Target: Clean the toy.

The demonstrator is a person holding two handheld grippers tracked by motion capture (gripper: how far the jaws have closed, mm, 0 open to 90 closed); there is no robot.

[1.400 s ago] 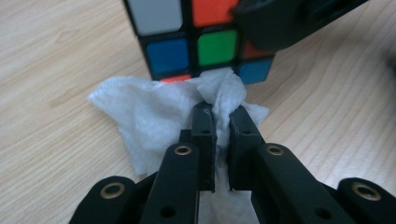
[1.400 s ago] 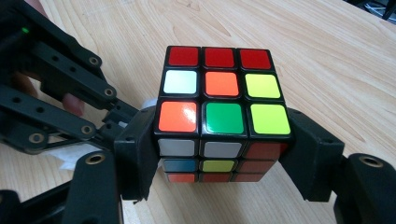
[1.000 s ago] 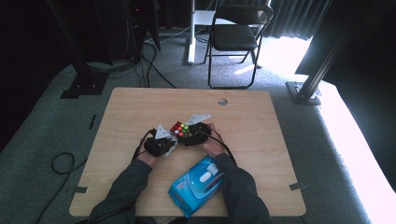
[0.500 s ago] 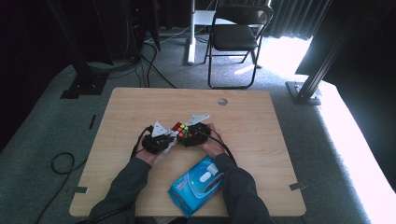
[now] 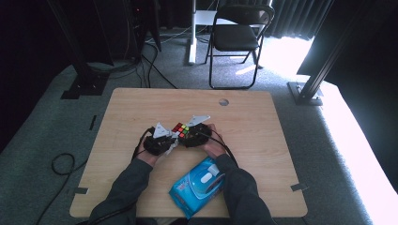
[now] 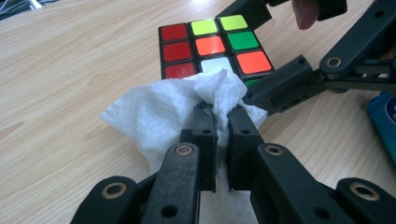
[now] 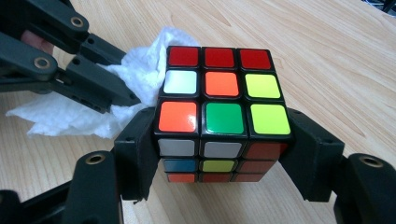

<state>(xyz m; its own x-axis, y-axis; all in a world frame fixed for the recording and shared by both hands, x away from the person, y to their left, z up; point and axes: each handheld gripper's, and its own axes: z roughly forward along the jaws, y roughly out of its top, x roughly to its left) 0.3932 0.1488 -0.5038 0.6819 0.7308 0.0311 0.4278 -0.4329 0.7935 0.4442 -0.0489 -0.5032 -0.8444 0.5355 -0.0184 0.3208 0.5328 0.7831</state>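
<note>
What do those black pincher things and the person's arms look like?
Both the left gripper and the right gripper are black, built of jointed bars with brass-coloured rivets and blocky jaws. Each carries a grey three-cornered plate on top, and a black cable trails from each. The person wears dark grey long sleeves.

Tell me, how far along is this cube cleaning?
Done: a white wipe is out of the blue pack and pinched in the left tool; the right tool clamps the puzzle cube. In hand: the wipe presses against one side of the cube. Left: the other faces, as far as I can judge.
</note>
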